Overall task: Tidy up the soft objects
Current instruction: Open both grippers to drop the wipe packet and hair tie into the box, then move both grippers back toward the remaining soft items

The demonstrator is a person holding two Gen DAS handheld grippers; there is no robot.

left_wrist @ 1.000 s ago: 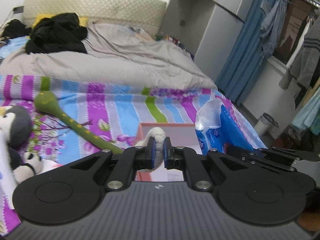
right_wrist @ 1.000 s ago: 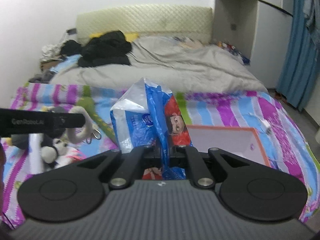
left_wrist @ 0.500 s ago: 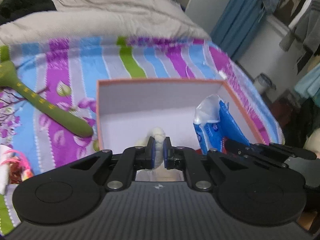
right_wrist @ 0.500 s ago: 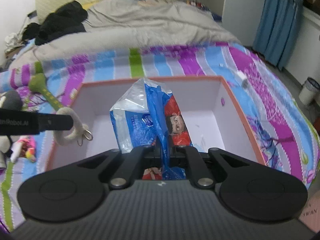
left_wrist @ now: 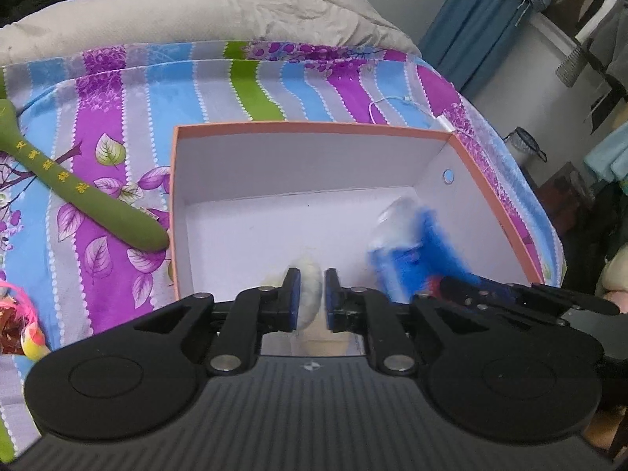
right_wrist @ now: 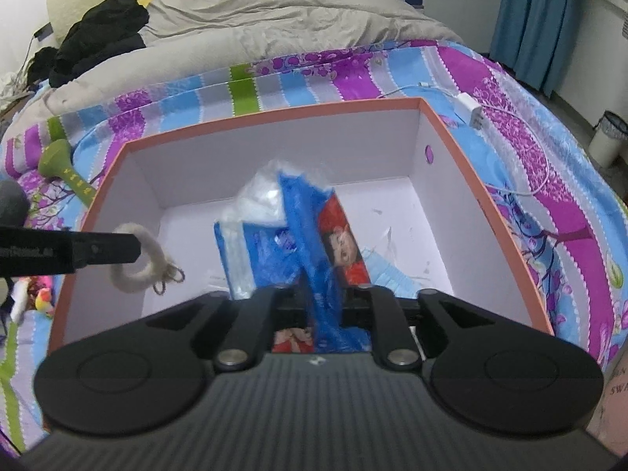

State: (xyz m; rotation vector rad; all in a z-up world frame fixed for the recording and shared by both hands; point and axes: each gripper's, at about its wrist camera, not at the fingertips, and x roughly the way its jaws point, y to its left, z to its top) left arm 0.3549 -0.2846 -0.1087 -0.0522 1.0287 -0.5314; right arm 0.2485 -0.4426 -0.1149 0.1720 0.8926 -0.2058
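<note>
Box (right_wrist: 451, 145), orange-rimmed, white inside, sits on striped bedsheet (left_wrist: 117, 90). Left gripper (left_wrist: 310, 298) over the box's near-left part, jaws slightly parted, white plush ring (left_wrist: 308, 294) between the pads. Right gripper (right_wrist: 325, 302) over the box interior, jaws pinching blue plastic pack (right_wrist: 314, 235). Green plush stick (left_wrist: 78, 192) lies outside, touching box's left wall.

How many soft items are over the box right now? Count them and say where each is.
2. A white plush ring held by the left gripper over the box, and a blue plastic pack in the right gripper. The grippers may hide others.
</note>
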